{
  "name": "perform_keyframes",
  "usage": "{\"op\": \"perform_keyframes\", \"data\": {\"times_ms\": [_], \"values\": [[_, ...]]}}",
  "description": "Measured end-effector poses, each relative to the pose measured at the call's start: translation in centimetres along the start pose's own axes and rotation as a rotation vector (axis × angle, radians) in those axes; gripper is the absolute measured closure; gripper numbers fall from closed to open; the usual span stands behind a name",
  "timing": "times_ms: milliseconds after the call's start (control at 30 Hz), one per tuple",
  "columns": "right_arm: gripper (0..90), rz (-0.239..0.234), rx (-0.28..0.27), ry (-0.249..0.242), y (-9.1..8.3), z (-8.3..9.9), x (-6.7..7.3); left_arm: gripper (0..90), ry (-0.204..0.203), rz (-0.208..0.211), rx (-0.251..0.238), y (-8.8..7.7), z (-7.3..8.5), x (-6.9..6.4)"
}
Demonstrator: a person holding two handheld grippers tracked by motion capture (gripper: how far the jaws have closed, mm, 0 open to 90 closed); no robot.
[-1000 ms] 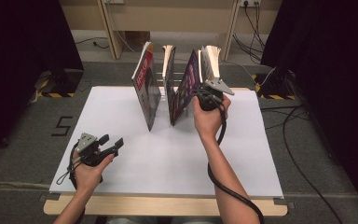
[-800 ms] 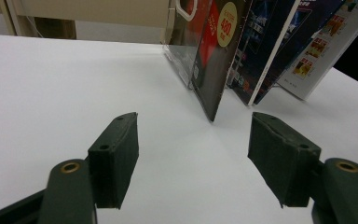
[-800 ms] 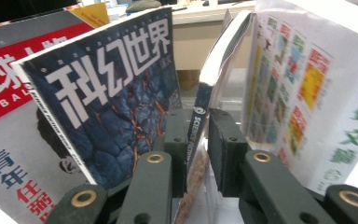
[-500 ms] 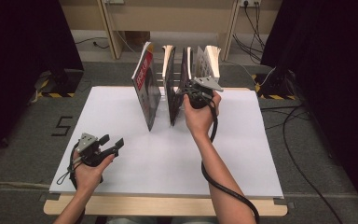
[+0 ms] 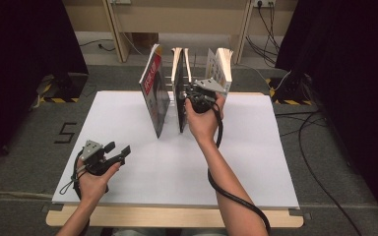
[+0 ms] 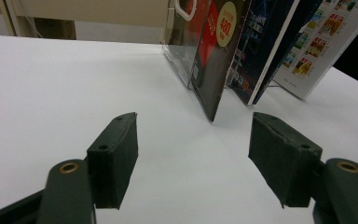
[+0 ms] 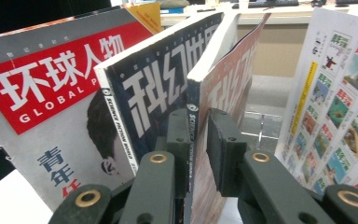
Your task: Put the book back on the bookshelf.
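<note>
Several magazines stand upright at the back of the white table (image 5: 256, 162). A red-and-white Global People magazine (image 7: 51, 93) is at the left, and a dark blue one (image 7: 154, 88) is beside it. A third with an orange-brown cover (image 7: 233, 79) leans against the blue one. My right gripper (image 7: 200, 126) is shut on the lower spine of that third magazine, one jaw on each side. In the high view this gripper (image 5: 197, 96) sits among the magazines. A white magazine with small pictures (image 7: 340, 102) stands apart at the right. My left gripper (image 5: 119, 148) rests open near the front left corner.
A clear acrylic rack (image 7: 258, 130) holds the magazines. The left gripper view (image 6: 193, 154) looks across bare white table toward the magazines (image 6: 214, 56). Wooden furniture legs (image 5: 113, 29) and cables (image 5: 320, 123) lie beyond and beside the table.
My right hand has moved left with the orange-brown magazine, bringing it from near the white one over against the dark blue one. The left hand has stayed still.
</note>
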State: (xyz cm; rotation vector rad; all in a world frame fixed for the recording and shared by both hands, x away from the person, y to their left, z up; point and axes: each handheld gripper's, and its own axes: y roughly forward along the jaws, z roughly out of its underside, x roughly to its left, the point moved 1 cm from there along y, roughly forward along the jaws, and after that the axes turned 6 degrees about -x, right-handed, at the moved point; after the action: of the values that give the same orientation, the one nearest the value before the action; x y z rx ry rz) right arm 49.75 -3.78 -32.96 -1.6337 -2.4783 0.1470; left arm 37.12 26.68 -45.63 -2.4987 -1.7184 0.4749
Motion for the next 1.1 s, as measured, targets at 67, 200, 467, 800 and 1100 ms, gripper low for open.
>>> {"op": "perform_keyframes", "data": {"times_ms": [67, 200, 467, 800, 1100], "values": [[79.3, -0.008, 0.002, -0.004, 0.1, 0.0, 0.1, 31.9, 0.0, 0.0, 0.0, 0.0, 0.0, 0.0], [78.6, -0.025, 0.008, -0.01, 0.2, 0.0, 0.5, 31.9, 0.001, 0.0, 0.0, 0.0, 0.0, 0.0], [76.2, -0.06, 0.026, -0.043, 0.6, 0.1, 0.9, 31.8, 0.003, -0.001, 0.0, 0.0, 0.0, 0.0], [74.0, -0.089, 0.039, -0.077, 0.8, 0.4, 1.4, 31.7, 0.004, 0.0, 0.0, 0.0, 0.0, -0.1], [71.7, -0.113, 0.043, -0.084, 0.8, 0.7, 1.7, 31.7, 0.001, -0.001, -0.001, 0.0, 0.0, 0.0]]}}
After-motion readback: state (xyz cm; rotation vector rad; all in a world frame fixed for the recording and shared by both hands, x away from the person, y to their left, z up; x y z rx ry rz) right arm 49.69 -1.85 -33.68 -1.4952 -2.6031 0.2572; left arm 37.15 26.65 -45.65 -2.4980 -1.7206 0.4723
